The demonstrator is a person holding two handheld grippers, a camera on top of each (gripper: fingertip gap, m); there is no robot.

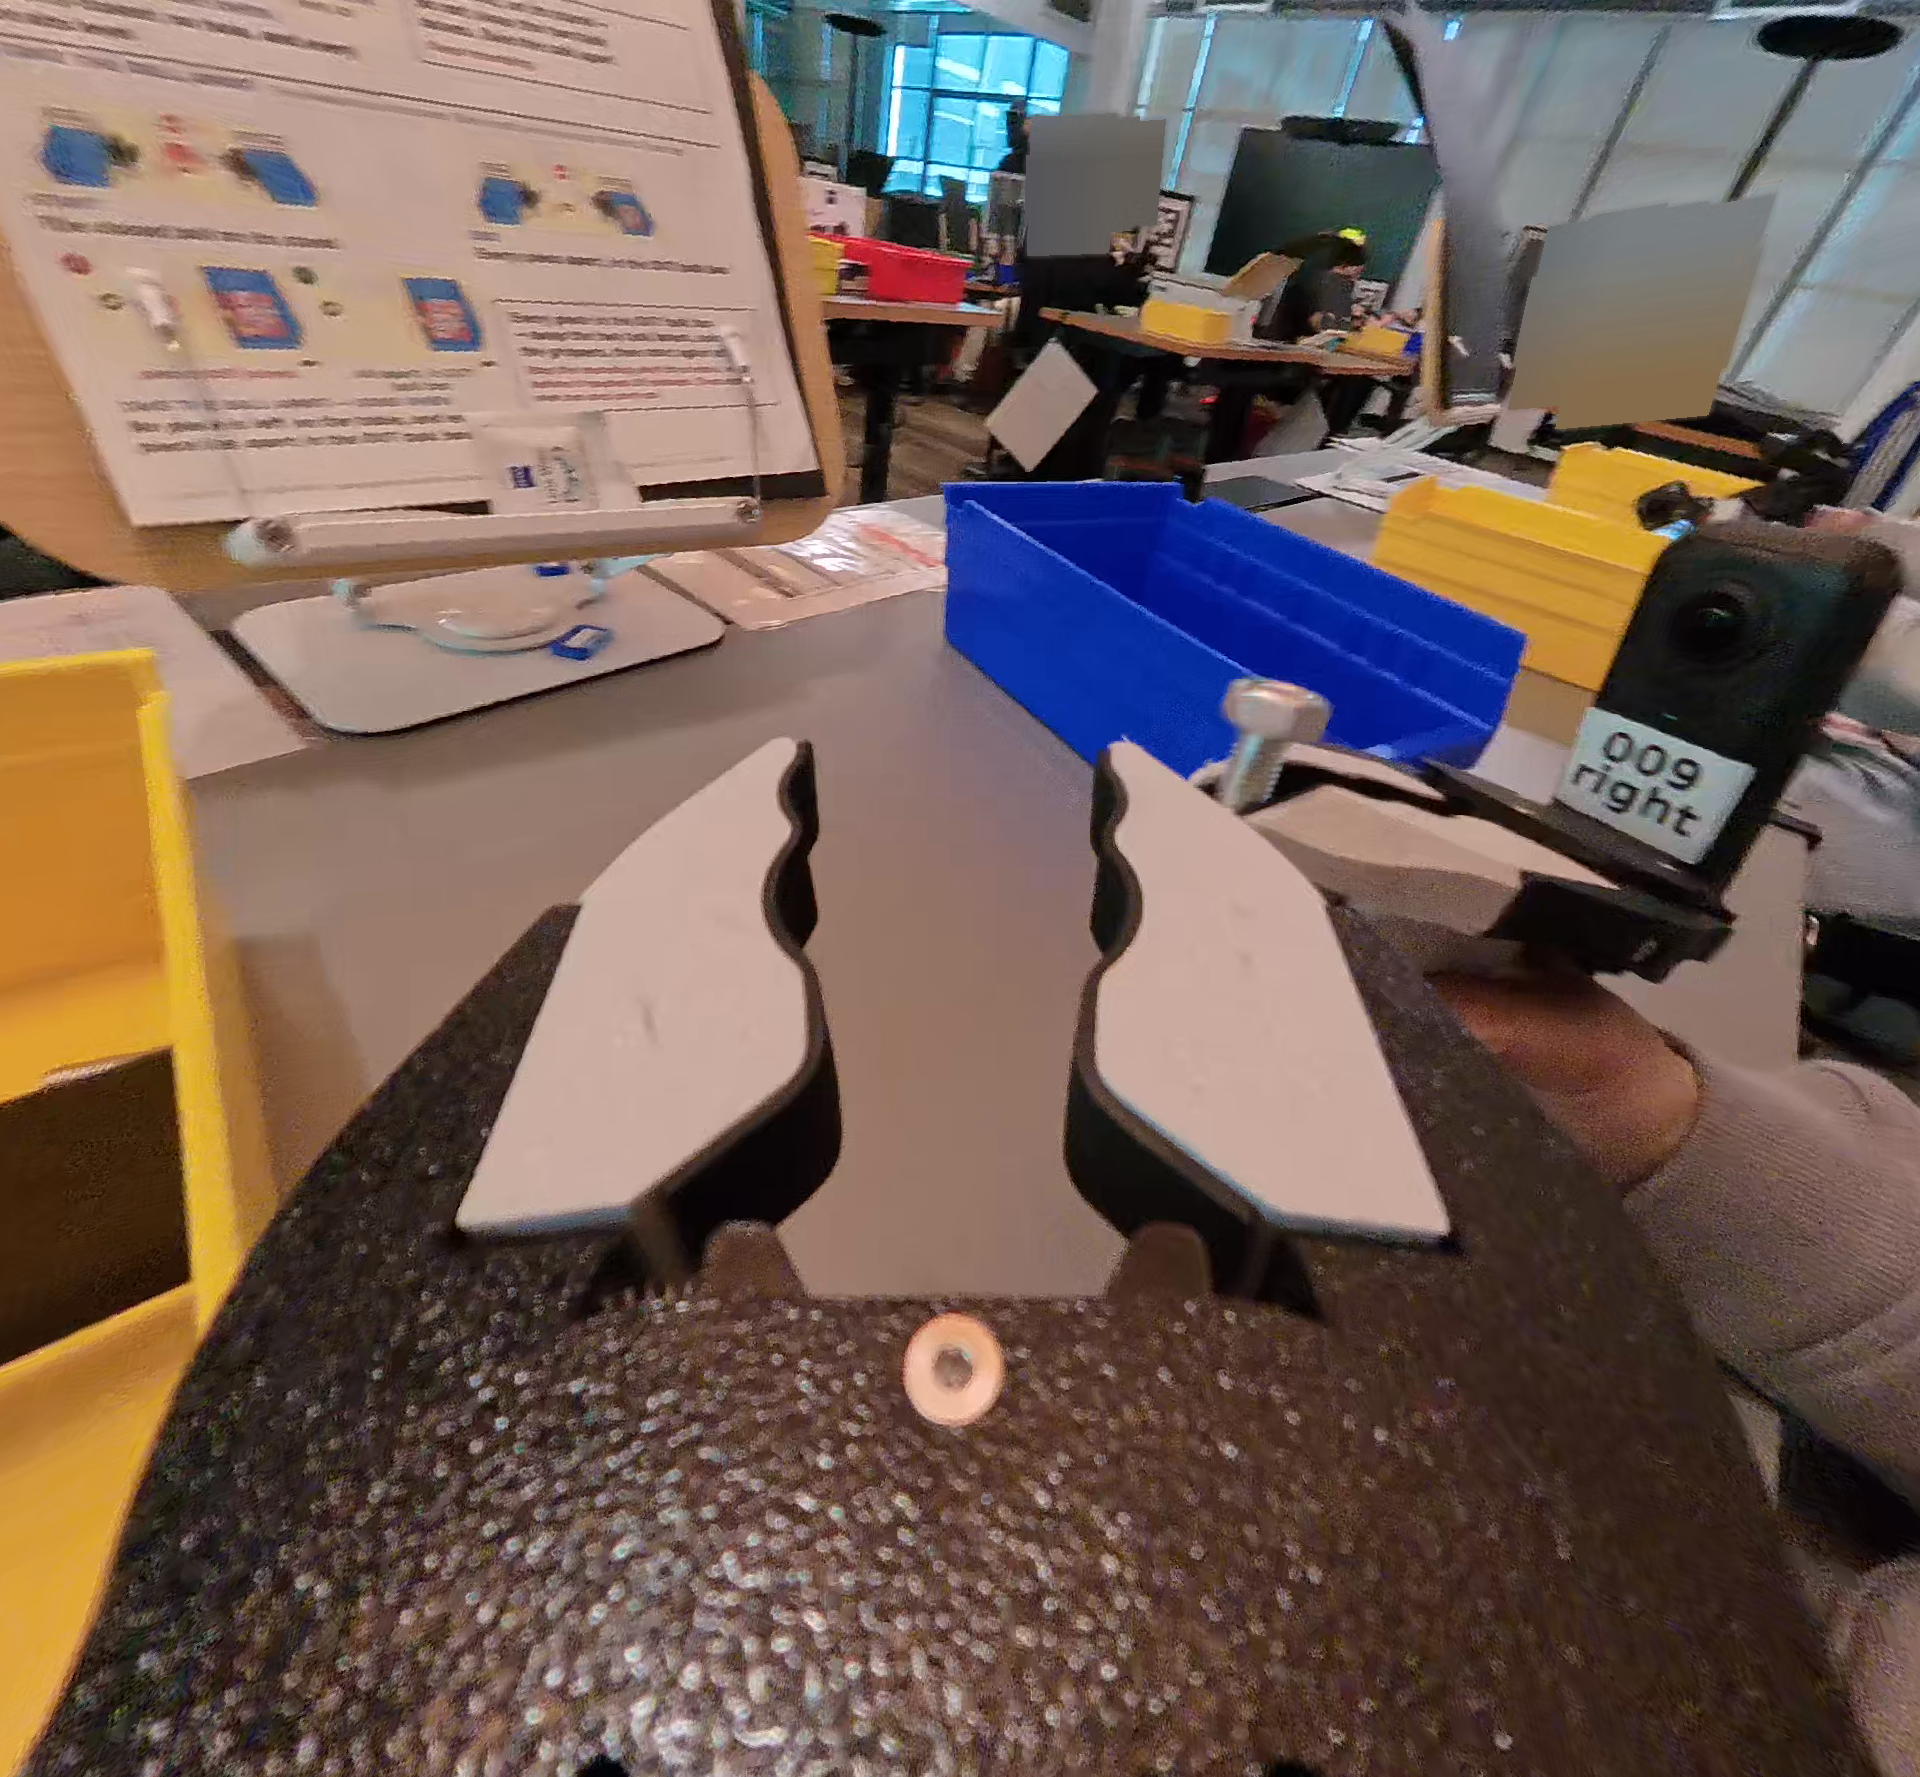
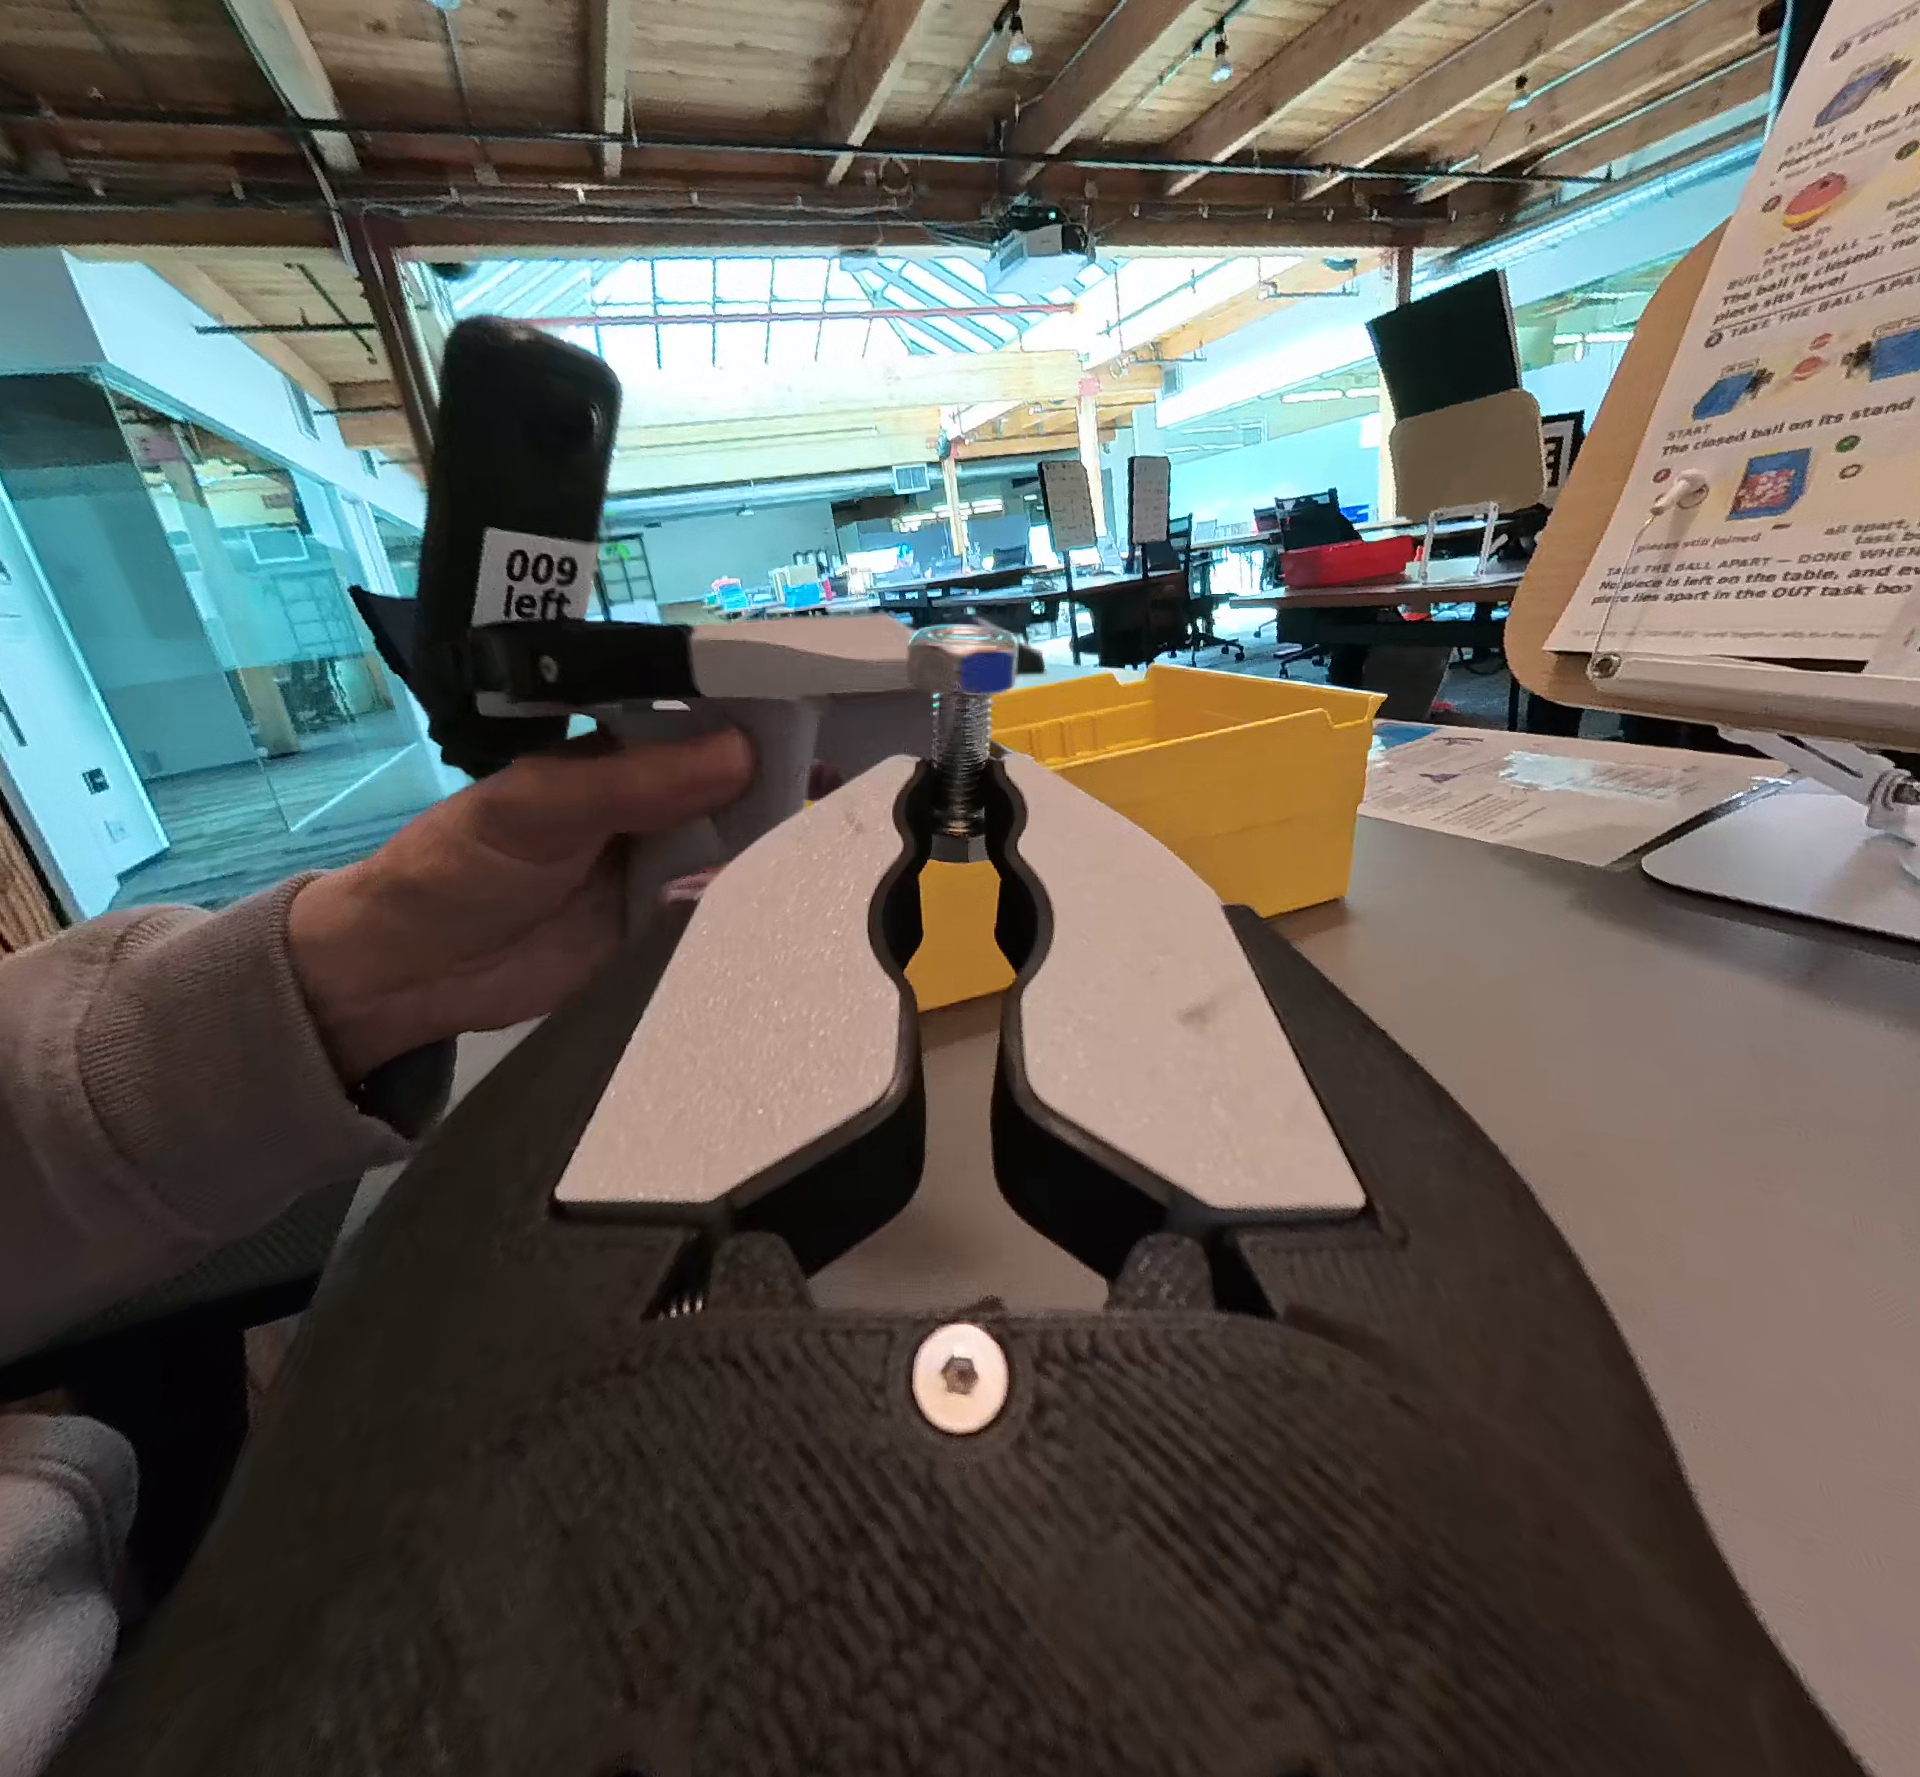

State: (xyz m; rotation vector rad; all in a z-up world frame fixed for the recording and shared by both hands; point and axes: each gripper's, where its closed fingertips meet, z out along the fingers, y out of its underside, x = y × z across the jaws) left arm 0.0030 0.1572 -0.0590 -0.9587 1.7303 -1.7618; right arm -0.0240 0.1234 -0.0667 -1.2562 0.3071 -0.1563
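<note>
My right gripper (image 2: 958, 777) is shut on a silver threaded bolt (image 2: 961, 719). The bolt stands upright with its hex top above the fingertips, and both pads press on its lower shaft. The left wrist view shows the same bolt (image 1: 1262, 740) upright in the right gripper (image 1: 1283, 787). My left gripper (image 1: 956, 792) is open and empty above the grey table (image 1: 935, 1052). The bolt stands just outside its right fingertip (image 1: 1127, 782), not between the fingers. In the right wrist view the left gripper (image 2: 790, 657) is level, close behind the bolt's top, held by a hand (image 2: 499, 854).
A blue bin (image 1: 1247, 626) lies ahead on the right, with yellow bins (image 1: 1507, 574) behind it. A yellow bin (image 1: 94, 896) stands at the left and also shows in the right wrist view (image 2: 1195, 782). An instruction sheet on a stand (image 1: 395, 169) is at the back left.
</note>
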